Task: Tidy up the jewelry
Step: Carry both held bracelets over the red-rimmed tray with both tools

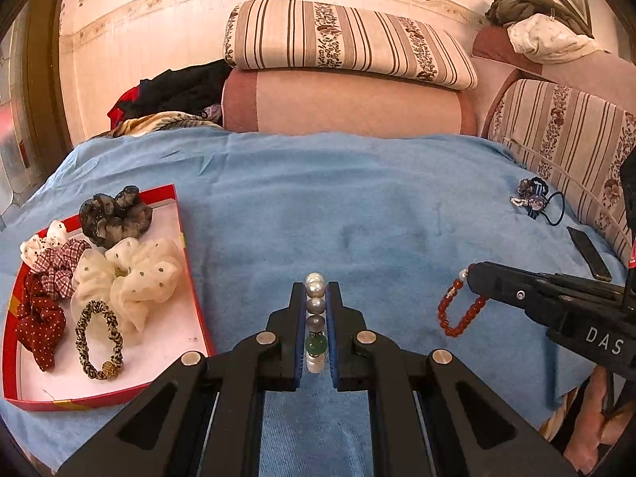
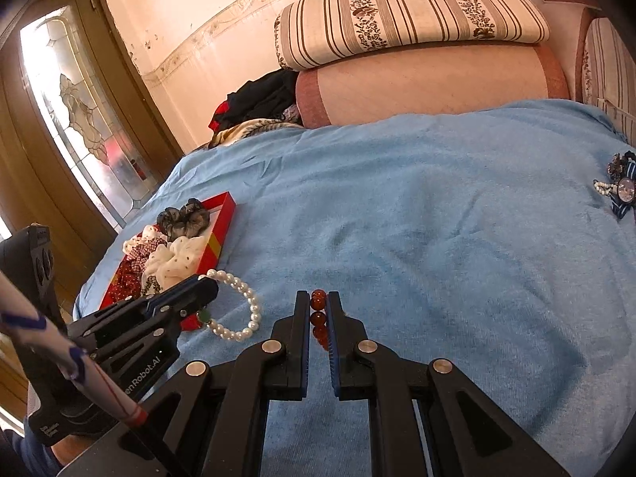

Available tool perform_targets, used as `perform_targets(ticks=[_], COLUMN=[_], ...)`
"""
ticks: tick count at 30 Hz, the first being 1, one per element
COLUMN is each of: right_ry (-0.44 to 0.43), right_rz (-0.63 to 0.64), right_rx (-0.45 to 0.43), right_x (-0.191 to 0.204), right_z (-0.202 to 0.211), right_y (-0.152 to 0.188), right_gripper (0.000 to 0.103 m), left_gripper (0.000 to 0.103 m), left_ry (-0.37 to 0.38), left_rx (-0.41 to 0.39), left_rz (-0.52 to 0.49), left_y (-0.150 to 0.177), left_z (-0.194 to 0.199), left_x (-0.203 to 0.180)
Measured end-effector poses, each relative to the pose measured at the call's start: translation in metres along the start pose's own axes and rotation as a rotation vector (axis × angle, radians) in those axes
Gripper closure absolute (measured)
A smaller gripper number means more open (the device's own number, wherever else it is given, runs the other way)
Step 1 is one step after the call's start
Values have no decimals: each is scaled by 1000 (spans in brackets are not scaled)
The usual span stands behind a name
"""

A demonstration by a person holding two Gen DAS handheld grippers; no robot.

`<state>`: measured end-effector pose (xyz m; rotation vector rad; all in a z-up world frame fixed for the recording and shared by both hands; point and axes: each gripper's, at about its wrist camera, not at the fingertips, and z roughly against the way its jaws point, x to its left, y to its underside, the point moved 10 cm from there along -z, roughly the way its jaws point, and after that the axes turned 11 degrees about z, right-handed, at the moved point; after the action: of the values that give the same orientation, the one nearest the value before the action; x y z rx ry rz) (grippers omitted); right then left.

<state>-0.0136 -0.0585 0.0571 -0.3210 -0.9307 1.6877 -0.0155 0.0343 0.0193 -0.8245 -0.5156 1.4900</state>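
A: State the position of the pearl bracelet [image 1: 316,320].

B: It is clamped between the pads of the left gripper [image 1: 316,290], jaws closed on it. The beads stand in a line between the fingers; one green bead [image 1: 316,345] sits near the rear. The rest of the loop hangs beside the claw above the blue blanket [image 1: 357,206].

A: And the red bead bracelet [image 2: 319,318]?

B: Clamped between the pads of the right gripper [image 2: 318,298], jaws likewise closed on it. Its loop hangs below the fingertips.

A: Surroundings?

B: To the left of the left claw, near it: a red tray [image 1: 187,262] holding scrunchies and a patterned hair tie [image 1: 99,340]. Ahead and to the right of the right claw, well apart: a blue hair ornament [image 2: 622,190] on the blanket.
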Motion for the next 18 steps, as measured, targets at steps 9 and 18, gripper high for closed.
perform_targets(ticks=[9, 18], right_ry=[6, 16], right_rz=[0, -20], right_rx=[-4, -14], right_x=[2, 10], right_z=[3, 15], right_y=[0, -4], right_gripper=[94, 94], left_gripper=[94, 94], left_ry=[0, 14], left_rx=[-18, -51], left_rz=[17, 36], left_y=[-6, -14], left_z=[8, 22], left_x=[7, 12])
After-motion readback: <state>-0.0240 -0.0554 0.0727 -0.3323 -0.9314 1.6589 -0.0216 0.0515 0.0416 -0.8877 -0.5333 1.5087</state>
